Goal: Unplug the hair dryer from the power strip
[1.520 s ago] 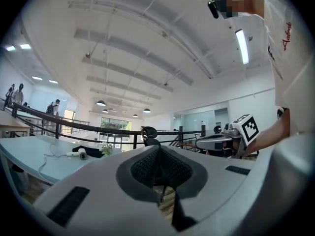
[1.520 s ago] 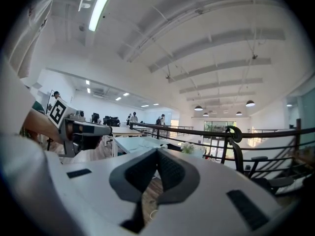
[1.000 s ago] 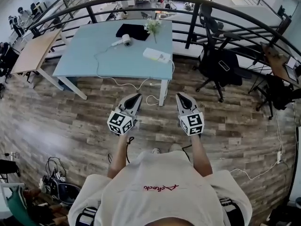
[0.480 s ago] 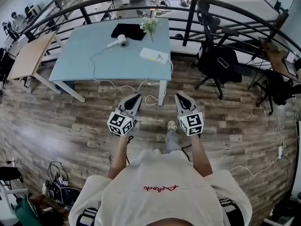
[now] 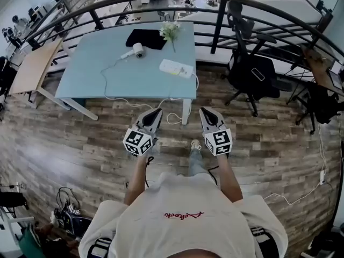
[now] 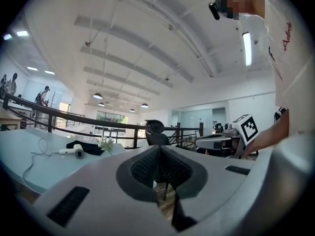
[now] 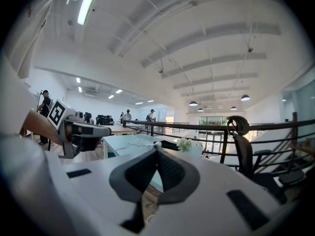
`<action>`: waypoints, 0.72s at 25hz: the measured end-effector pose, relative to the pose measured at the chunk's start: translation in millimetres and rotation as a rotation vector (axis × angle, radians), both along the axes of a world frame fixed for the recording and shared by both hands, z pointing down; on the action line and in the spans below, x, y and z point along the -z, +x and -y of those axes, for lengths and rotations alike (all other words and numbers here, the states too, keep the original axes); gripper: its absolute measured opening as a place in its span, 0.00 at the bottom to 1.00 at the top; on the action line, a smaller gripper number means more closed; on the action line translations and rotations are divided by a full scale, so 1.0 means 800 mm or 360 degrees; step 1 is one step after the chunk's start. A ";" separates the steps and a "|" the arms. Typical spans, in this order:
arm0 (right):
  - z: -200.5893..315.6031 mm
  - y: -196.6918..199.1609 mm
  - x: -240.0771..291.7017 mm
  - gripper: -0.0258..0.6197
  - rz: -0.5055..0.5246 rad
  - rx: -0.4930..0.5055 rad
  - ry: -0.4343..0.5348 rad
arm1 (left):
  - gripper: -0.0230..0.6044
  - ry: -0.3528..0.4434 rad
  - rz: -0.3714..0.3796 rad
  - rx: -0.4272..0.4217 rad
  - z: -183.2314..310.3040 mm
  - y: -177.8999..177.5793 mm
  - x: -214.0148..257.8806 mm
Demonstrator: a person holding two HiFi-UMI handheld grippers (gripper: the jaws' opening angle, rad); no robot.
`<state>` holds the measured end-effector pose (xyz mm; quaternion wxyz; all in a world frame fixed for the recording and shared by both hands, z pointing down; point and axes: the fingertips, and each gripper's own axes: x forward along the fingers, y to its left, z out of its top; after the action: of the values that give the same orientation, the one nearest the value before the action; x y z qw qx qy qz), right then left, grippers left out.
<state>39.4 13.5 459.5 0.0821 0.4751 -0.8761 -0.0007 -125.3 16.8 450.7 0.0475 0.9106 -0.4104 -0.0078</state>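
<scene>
Holding the left tongs (image 5: 156, 111) and right tongs (image 5: 205, 110) pressed together and pinching nothing, I am standing short of the table (image 5: 91, 77), with both tongs well apart from it. I am judging the approach to be the step in hand. To do it well, I am aiming for the tabletop's right edge, spreading the tongs before reaching in, the left steadying the strip (image 5: 176, 67) and the right pulling the plug straight out. The dryer (image 5: 138, 49) is lying near the far edge, ahead and left of the left tongs. The strip is sitting by the right edge, ahead between both tongs.
</scene>
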 end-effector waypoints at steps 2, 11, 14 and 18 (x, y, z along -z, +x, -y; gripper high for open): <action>0.020 0.002 -0.002 0.07 0.0008 0.0010 -0.0007 | 0.06 -0.0005 0.0003 0.0007 0.020 0.003 -0.001; 0.130 0.006 0.010 0.07 0.0048 0.0104 -0.0009 | 0.06 -0.0006 0.0038 0.0096 0.116 0.010 0.017; 0.169 0.007 0.013 0.07 0.0058 0.0152 -0.0004 | 0.06 -0.0006 0.0046 0.0147 0.149 0.011 0.022; 0.212 0.012 0.018 0.07 0.0061 0.0208 -0.0009 | 0.06 -0.0009 0.0046 0.0207 0.187 0.016 0.027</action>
<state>48.8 -156.3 444.9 0.0666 0.4165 -0.9067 0.0055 -112.4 -132.4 428.8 0.0437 0.8819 -0.4694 0.0035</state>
